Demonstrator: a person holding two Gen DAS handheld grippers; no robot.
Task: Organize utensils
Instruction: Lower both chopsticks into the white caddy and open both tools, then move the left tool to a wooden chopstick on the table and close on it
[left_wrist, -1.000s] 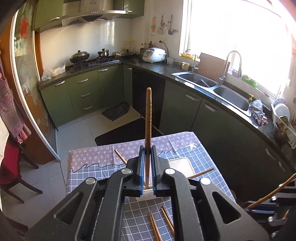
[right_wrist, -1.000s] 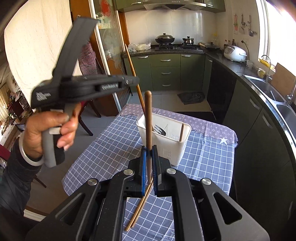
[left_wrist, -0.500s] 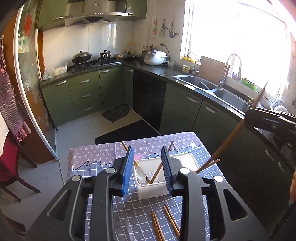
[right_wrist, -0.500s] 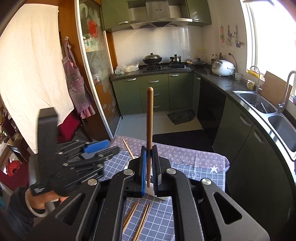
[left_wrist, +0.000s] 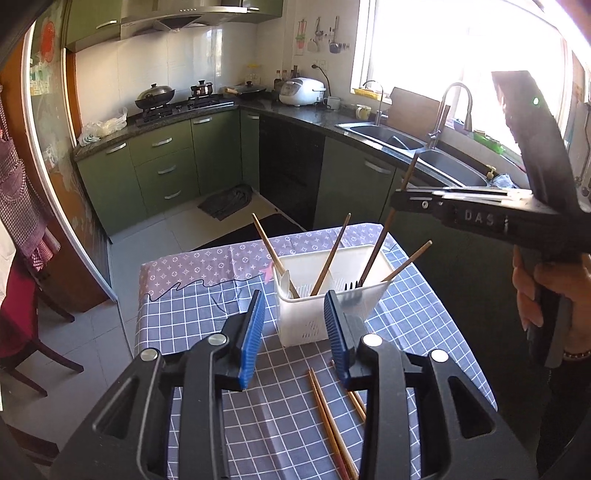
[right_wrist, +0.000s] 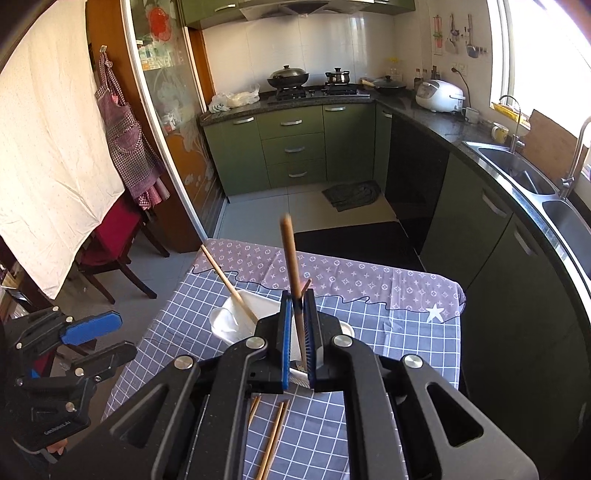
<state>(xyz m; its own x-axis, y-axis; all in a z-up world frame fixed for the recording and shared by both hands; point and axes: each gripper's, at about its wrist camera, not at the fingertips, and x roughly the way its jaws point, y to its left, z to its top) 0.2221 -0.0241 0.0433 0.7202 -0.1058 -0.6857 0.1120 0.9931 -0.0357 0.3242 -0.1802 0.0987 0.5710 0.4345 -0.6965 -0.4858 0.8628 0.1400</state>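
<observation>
From the left wrist camera, the left gripper (left_wrist: 295, 332) hangs over a table (left_wrist: 207, 317) covered by a blue checked cloth with a lilac patterned border. Its jaws have just been opening and stand a modest way apart, ribbed blue pads bare, nothing between them. Just beyond them stands the white plastic utensil holder (left_wrist: 325, 295), a slotted rectangular box with dividers. Slim brown chopsticks (left_wrist: 328, 258) lean out of it at different angles, beside a white spoon (left_wrist: 286, 282) and dark fork tines. More loose chopsticks (left_wrist: 328, 413) lie flat on the cloth, near, partly hidden behind the right finger. At the right, a hand (left_wrist: 554, 291) holds the right gripper (left_wrist: 397, 203) side-on, pinching a dark chopstick (left_wrist: 384, 236) whose lower end sits in the holder.

From the right wrist camera, the right gripper's jaws are closed narrow on that round wooden chopstick, standing nearly upright and slightly blurred at the tip. The fingers block most of the holder; its rim and the spoon show at the left. Two thin sticks lie near on the cloth. The left gripper appears at the far left edge.
</observation>
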